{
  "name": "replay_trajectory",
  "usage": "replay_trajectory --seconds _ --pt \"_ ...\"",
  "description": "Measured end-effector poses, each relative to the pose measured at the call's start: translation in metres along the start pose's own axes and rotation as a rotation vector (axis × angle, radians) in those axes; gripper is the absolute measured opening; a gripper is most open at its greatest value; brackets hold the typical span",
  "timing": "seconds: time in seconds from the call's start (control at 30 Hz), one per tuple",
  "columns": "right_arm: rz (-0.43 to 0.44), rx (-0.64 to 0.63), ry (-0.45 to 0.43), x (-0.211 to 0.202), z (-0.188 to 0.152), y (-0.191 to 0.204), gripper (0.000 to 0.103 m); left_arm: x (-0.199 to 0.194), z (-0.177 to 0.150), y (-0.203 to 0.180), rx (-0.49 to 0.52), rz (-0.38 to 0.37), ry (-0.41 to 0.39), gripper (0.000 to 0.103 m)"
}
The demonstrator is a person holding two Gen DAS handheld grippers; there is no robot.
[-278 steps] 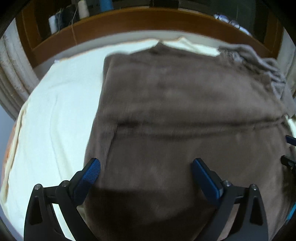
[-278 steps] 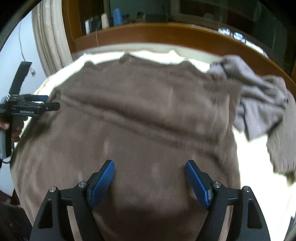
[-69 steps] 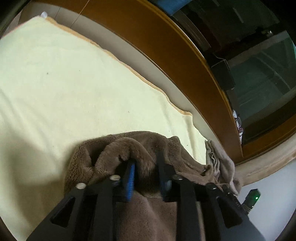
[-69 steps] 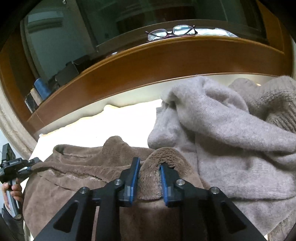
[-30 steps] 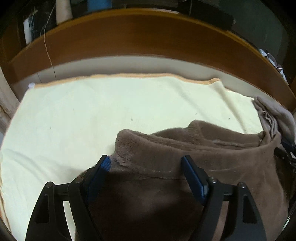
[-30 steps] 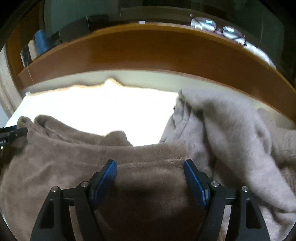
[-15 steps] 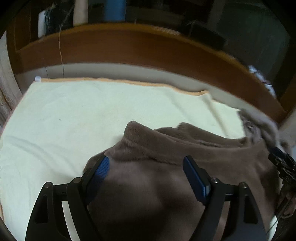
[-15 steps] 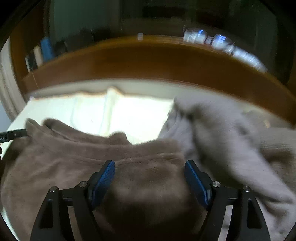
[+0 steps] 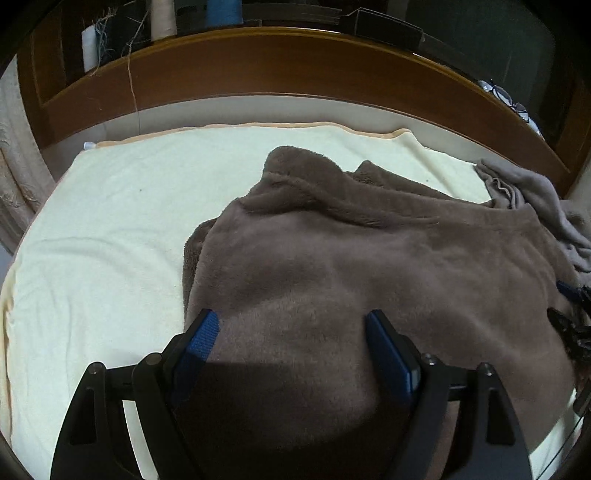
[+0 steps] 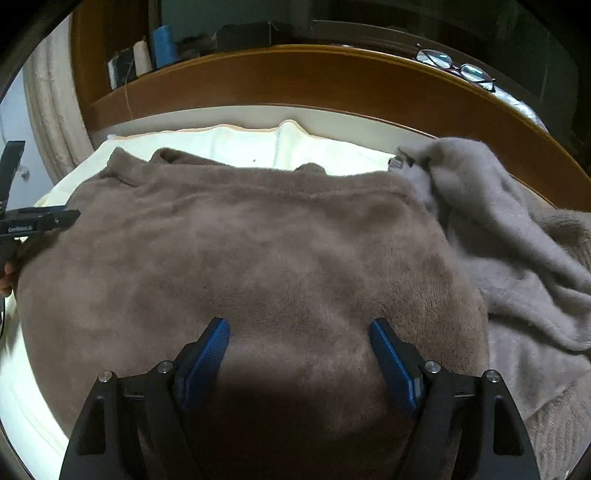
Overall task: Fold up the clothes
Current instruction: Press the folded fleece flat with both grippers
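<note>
A brown fleece garment lies folded on a cream blanket, its far edge bunched near the headboard. My left gripper hovers open over the garment's near left part, nothing between its blue pads. In the right wrist view the same brown garment fills the middle, and my right gripper stands open above its near edge, holding nothing. The left gripper's body shows at the far left of that view, beside the garment's left edge.
A grey knit sweater lies crumpled against the brown garment's right side. A curved wooden headboard runs behind the bed, with thread spools and glasses on its shelf. A curtain hangs at the left.
Both grippers, shut on the garment's edge 2.3 s ago, have let go and drawn back toward me. The garment now lies folded over itself, more of it in view.
</note>
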State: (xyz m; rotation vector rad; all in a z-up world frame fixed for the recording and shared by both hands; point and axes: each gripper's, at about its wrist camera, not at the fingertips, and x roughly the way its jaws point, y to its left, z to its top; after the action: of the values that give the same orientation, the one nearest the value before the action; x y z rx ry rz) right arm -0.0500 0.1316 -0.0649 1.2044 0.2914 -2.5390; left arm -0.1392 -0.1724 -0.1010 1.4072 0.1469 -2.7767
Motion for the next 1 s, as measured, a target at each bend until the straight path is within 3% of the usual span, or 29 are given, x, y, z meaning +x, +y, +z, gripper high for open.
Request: replay_trajectory --seconds 0.23,0.37,0.53,0.73,1.0 --pt "-0.013 -0.020 -0.036 0.004 -0.006 0.001 0.086 0.006 -0.011 -0.010 0.057 0.057 -0.073 0.090" --pt "-0.039 -0.012 -0.061 -0.004 -0.009 0.002 0.086 -0.013 -0.015 -0.013 0.035 0.046 -0.077 0.090" --pt "-0.007 -0.012 -0.155 -0.050 -0.025 0.018 0.086 -0.056 -0.042 -0.043 0.136 -0.021 -0.149 0.091" --pt "0.009 -0.006 -0.084 -0.044 -0.052 0.027 0.086 -0.049 -0.065 -0.054 0.141 -0.035 -0.106 0.091" --pt "-0.004 -0.021 -0.101 -0.036 -0.065 0.031 0.089 -0.042 -0.077 -0.055 0.123 -0.021 -0.122 0.093"
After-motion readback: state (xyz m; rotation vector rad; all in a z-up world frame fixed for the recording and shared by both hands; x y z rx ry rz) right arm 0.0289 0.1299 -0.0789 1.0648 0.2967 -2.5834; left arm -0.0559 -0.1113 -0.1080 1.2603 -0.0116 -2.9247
